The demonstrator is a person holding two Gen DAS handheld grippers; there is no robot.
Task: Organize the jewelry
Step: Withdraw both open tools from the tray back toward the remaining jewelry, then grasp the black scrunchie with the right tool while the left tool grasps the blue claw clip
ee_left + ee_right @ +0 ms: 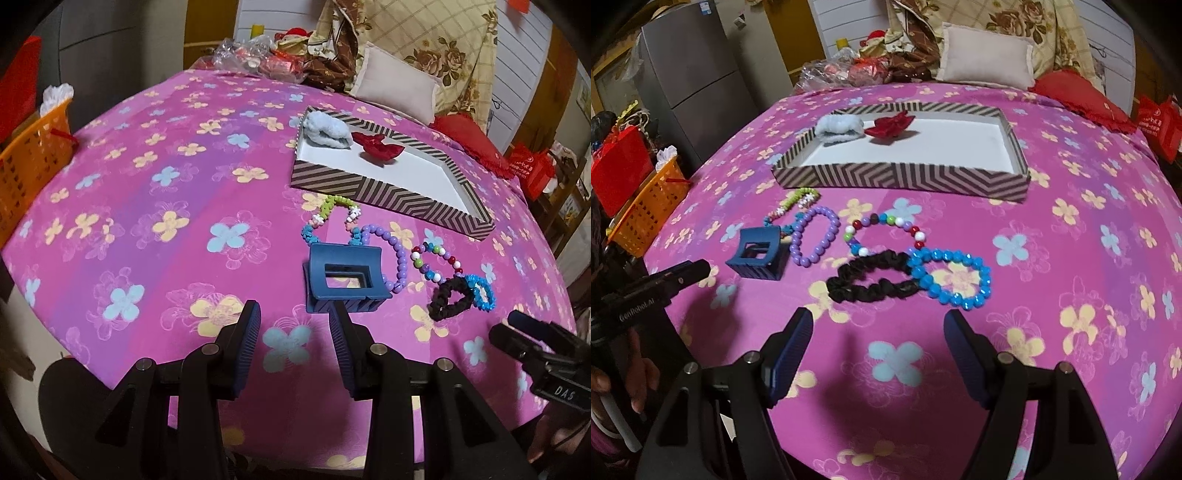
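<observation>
A striped tray (380, 194) (905, 177) holds a light blue scrunchie (327, 131) (840, 127) and a red bow (376, 146) (890, 125). In front of it on the pink cloth lie a blue hair claw (345, 280) (759, 253), a purple bead bracelet (397, 254) (814, 236), a green and pink bead bracelet (332, 218) (792, 206), a mixed-colour bead bracelet (439, 262) (886, 230), a black scrunchie (448, 301) (873, 275) and a bright blue bead bracelet (482, 291) (953, 277). My left gripper (295, 314) is open just short of the claw. My right gripper (879, 321) is open just short of the black scrunchie.
An orange basket (31, 162) (650, 214) stands at the left edge of the table. A pillow (397, 83) (986, 55), red cushion (1082, 99) and clutter lie behind the tray. The right gripper shows in the left wrist view (543, 350), the left gripper in the right wrist view (653, 288).
</observation>
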